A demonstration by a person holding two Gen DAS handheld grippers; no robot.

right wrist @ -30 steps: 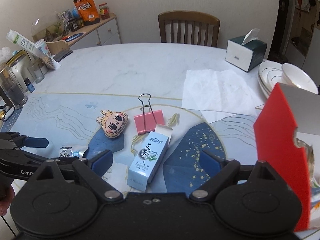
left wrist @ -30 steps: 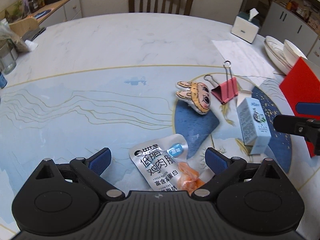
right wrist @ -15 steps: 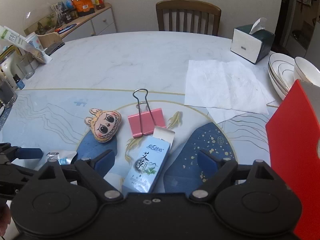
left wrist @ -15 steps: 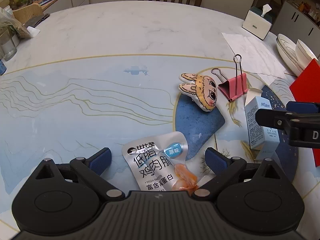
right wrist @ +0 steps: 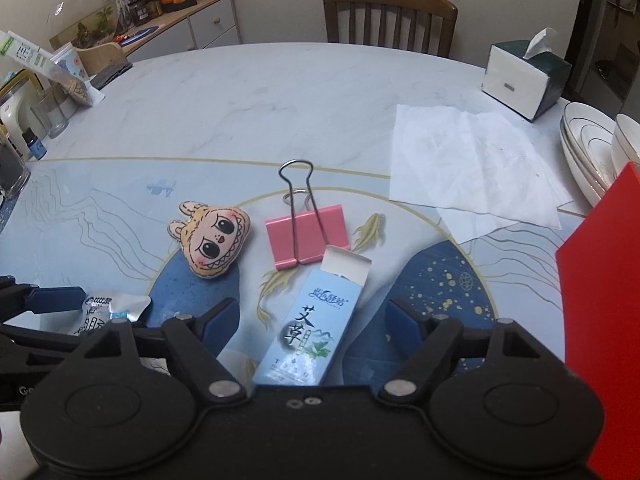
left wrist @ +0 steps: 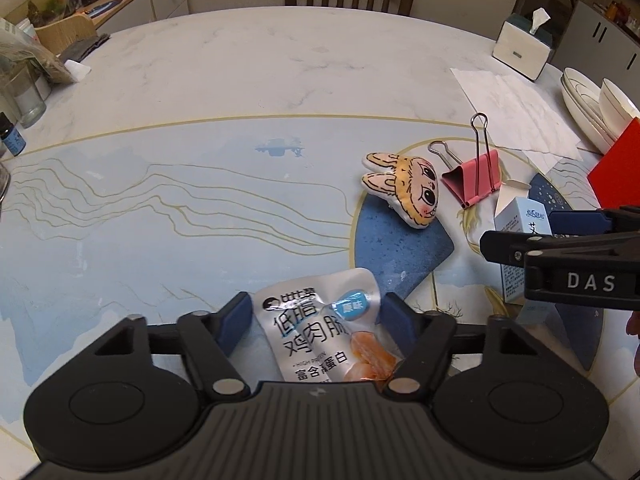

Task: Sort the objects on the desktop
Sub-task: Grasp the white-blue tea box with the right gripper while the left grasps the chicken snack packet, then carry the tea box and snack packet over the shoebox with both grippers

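A silver snack pouch (left wrist: 320,332) lies flat between the pads of my left gripper (left wrist: 316,318). Its jaws are closing and the pads stand right at the pouch's edges without squeezing it. A light blue carton (right wrist: 316,328) with an open flap lies between the fingers of my right gripper (right wrist: 312,324). Those jaws are closing too, with a gap on each side of the carton. A plush bunny-eared face (right wrist: 212,240) and a pink binder clip (right wrist: 306,236) lie just beyond. In the left wrist view the right gripper's fingers (left wrist: 560,240) hang over the carton (left wrist: 516,216).
A red box (right wrist: 600,300) stands at the right. Behind it are stacked white plates (right wrist: 588,148), a paper sheet (right wrist: 472,160) and a tissue box (right wrist: 524,76). Glasses and bottles (right wrist: 52,116) crowd the left edge. A wooden chair (right wrist: 388,16) stands at the far side.
The left jaws have narrowed from wide apart to the pouch's edges. The right gripper has come lower and closer over the carton, its jaws narrowing a little.
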